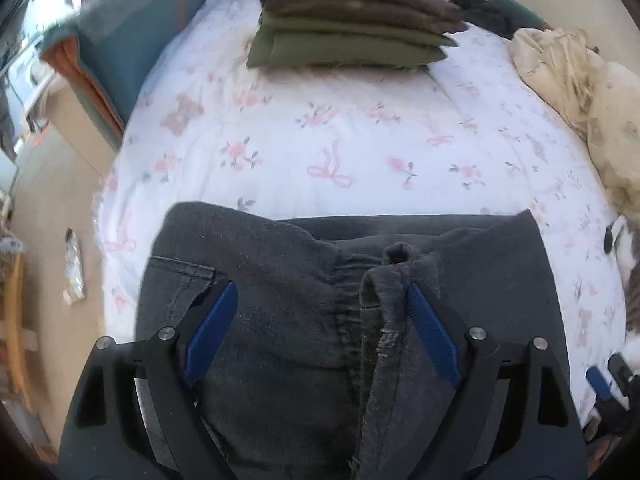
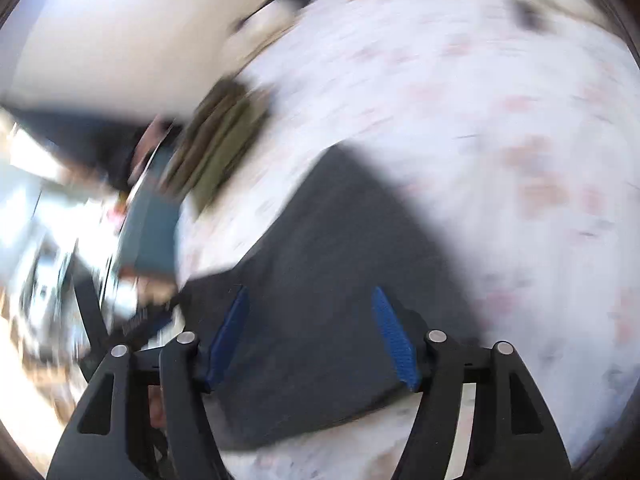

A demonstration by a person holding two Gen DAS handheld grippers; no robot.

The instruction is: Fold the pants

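Dark grey pants [image 1: 280, 300] lie on a white floral bed sheet [image 1: 320, 140], waistband and fly towards me. My left gripper [image 1: 320, 296] is open just above them, its blue pads [image 1: 212, 328] either side of the fly. The right wrist view is blurred by motion. It shows the same grey pants [image 2: 320, 260] under my right gripper [image 2: 310, 296], which is open. Whether either gripper touches the cloth I cannot tell.
A stack of folded olive and brown garments [image 1: 352, 24] sits at the far end of the bed, also in the right wrist view [image 2: 224, 140]. A crumpled beige cloth [image 1: 568, 68] lies at the right. A teal cushion [image 1: 132, 40] stands at the left, floor beyond it.
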